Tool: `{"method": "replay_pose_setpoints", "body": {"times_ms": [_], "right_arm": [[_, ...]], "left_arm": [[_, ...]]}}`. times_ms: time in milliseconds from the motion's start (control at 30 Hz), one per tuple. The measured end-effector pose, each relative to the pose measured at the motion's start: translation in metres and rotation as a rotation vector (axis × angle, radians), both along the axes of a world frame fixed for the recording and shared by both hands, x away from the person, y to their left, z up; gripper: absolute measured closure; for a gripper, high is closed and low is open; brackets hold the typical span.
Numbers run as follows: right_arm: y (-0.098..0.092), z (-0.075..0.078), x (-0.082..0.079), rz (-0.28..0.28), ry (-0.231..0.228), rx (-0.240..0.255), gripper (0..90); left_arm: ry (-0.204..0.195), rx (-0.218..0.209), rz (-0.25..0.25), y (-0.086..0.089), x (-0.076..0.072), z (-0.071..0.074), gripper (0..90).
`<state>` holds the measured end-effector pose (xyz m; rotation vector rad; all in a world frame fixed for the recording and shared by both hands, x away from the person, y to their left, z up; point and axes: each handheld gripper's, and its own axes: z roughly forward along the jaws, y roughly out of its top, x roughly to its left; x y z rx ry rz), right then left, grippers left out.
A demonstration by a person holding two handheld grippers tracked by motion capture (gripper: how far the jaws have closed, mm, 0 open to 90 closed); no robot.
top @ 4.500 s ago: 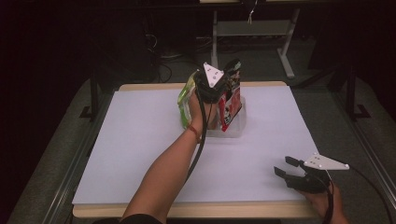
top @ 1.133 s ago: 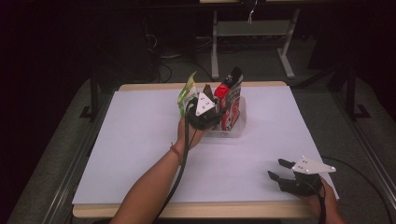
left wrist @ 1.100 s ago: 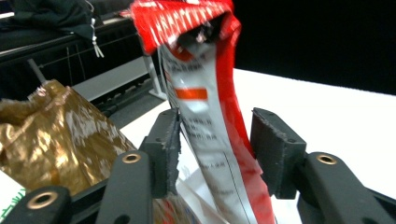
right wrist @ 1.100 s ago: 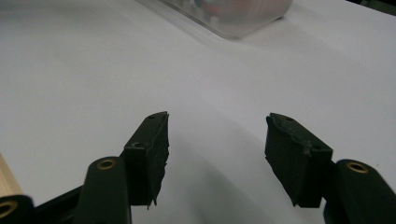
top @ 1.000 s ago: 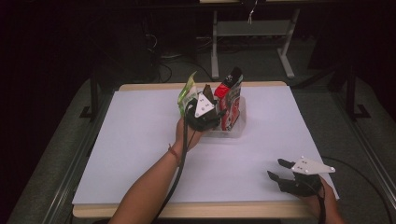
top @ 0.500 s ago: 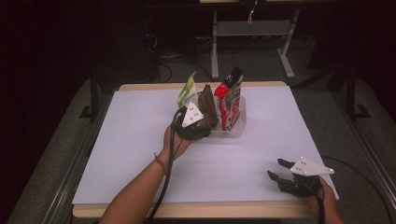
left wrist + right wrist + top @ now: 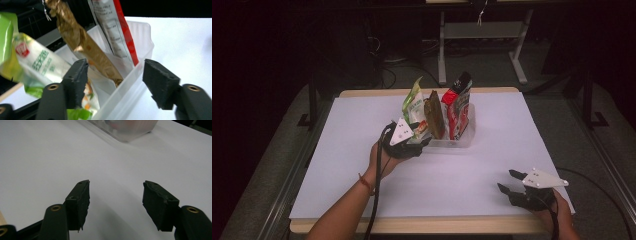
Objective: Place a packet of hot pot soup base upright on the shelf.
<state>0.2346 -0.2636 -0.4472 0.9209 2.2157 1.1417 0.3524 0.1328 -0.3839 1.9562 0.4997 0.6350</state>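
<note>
Clear plastic bin (image 7: pixel 460 141) sits mid-table w/ three snack pouches upright inside: green (image 7: pixel 413 105), brown (image 7: pixel 433 114), red (image 7: pixel 457 105). Left gripper (image 7: pixel 416 142) just beside bin's near-left corner, jaws just been opening, wide, nothing between pads. Right gripper (image 7: pixel 508 181) near table's front-right edge, wide open, empty.

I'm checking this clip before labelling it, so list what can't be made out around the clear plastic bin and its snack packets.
- Green and white snack packet: left gripper view, its top is cut off by the frame edge and it is blurred.
- Brown crinkled packet: its foot sits behind the cloudy wall of the clear plastic bin.
- Red and white pouch: high view, its print is too small to read.
- Bin contents: right gripper view, blurred and cut off at the top.
</note>
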Motion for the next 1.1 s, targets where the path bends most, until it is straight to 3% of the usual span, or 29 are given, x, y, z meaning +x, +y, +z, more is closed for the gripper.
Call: {"method": "replay_pose_setpoints", "body": {"times_ms": [67,133,200,267,500,767,1100], "right_arm": [[0.001,0.0,-0.001,0.004,0.0,0.002,37.8],[0.001,0.0,-0.001,0.007,-0.008,-0.005,38.3],[0.001,0.0,-0.001,0.006,-0.008,-0.006,38.5],[0.001,0.0,-0.001,0.001,-0.013,-0.007,38.4],[-0.001,0.001,-0.001,-0.011,-0.022,0.0,35.9],[0.0,0.002,-0.001,-0.009,-0.023,-0.001,35.1],[-0.001,0.002,-0.001,-0.016,-0.024,-0.007,34.9]], "left_arm": [[-0.002,0.008,0.015,0.004,-0.001,-0.001,33.0],[0.014,-0.01,0.014,0.008,-0.002,-0.003,29.1],[0.017,0.007,0.013,0.012,-0.002,-0.006,29.0],[0.045,0.016,0.006,0.016,-0.001,-0.008,28.9],[0.069,0.009,0.023,0.033,-0.003,-0.015,26.0],[0.071,0.063,0.039,0.052,-0.008,-0.023,25.2],[0.076,0.061,0.054,0.071,-0.015,-0.029,20.6]]}}
